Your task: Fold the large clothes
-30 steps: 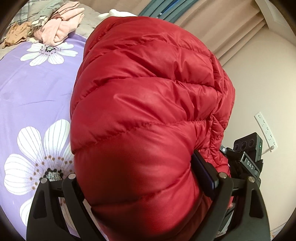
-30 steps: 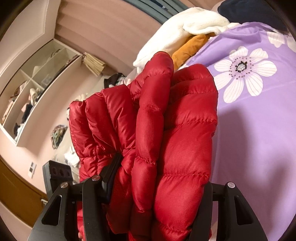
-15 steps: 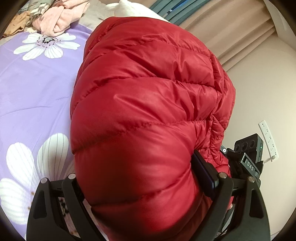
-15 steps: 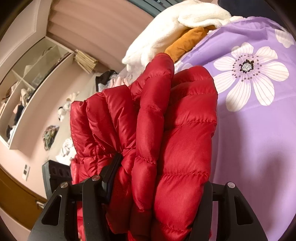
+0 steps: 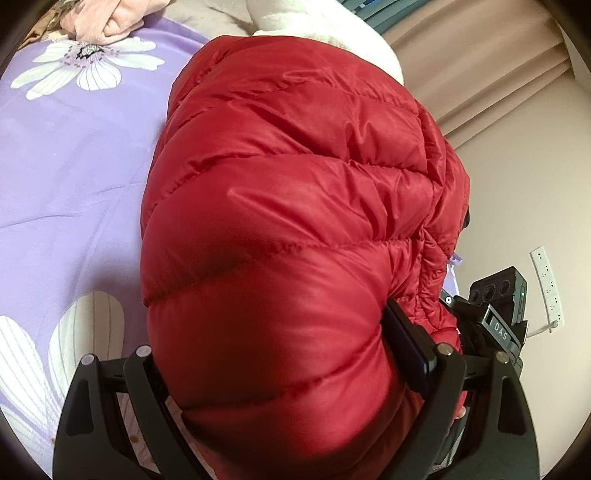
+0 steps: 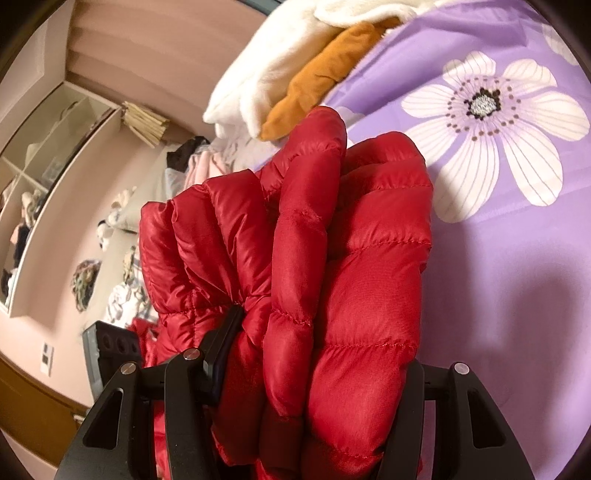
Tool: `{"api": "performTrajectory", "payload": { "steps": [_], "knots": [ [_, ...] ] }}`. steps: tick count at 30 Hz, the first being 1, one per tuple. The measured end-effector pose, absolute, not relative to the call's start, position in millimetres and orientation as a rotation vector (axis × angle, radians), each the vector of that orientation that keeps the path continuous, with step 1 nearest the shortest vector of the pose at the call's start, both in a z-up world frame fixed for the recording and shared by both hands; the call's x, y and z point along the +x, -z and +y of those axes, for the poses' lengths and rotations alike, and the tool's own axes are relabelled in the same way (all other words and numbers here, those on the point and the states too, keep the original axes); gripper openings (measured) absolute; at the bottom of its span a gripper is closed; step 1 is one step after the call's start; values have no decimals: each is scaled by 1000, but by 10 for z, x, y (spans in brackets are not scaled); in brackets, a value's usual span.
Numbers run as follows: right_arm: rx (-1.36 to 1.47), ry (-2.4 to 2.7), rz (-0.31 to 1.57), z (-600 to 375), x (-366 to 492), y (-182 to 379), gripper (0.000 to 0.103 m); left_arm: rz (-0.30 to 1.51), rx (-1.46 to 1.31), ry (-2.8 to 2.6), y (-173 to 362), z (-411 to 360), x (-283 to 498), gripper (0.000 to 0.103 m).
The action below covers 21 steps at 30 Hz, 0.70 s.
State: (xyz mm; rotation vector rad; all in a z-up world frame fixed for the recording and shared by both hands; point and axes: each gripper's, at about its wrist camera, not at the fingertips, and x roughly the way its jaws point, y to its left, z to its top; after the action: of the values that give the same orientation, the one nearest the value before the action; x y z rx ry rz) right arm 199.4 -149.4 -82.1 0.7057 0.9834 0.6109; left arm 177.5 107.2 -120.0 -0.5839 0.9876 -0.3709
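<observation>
Both grippers have sunk toward the purple bedspread (image 5: pixel 66 155), its flowers sliding past. Tilted downward, the left gripper (image 5: pixel 280 373) pinches a thick bulge of the one red down jacket (image 5: pixel 295 229), and the right gripper (image 6: pixel 317 373) clamps several bunched folds. Only the right view shows the wall shelves (image 6: pixel 33 177).

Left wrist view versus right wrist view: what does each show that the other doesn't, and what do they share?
Only the left wrist view shows a pink garment and a wall power strip. Only the right wrist view shows wall shelves and an orange garment. Both show the red puffer jacket bunched in a clamped gripper, left gripper and right gripper, above the purple floral bedsheet, with a white fleece behind.
</observation>
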Motion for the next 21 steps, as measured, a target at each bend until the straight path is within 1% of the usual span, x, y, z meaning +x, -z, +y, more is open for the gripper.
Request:
{"api": "performTrajectory", "payload": {
  "steps": [9,12,21],
  "knots": [
    [715,-605,986,-1523,1984,827,56,984,-591,365,1157,1088,1709,93],
    [715,-601,988,-1540,1981,837,57,986,-593,364,1219,1193,1858,93],
    [708,-582,993,-1492,2003,838,57,986,-597,359,1326,1261,1961,94]
  ]
}}
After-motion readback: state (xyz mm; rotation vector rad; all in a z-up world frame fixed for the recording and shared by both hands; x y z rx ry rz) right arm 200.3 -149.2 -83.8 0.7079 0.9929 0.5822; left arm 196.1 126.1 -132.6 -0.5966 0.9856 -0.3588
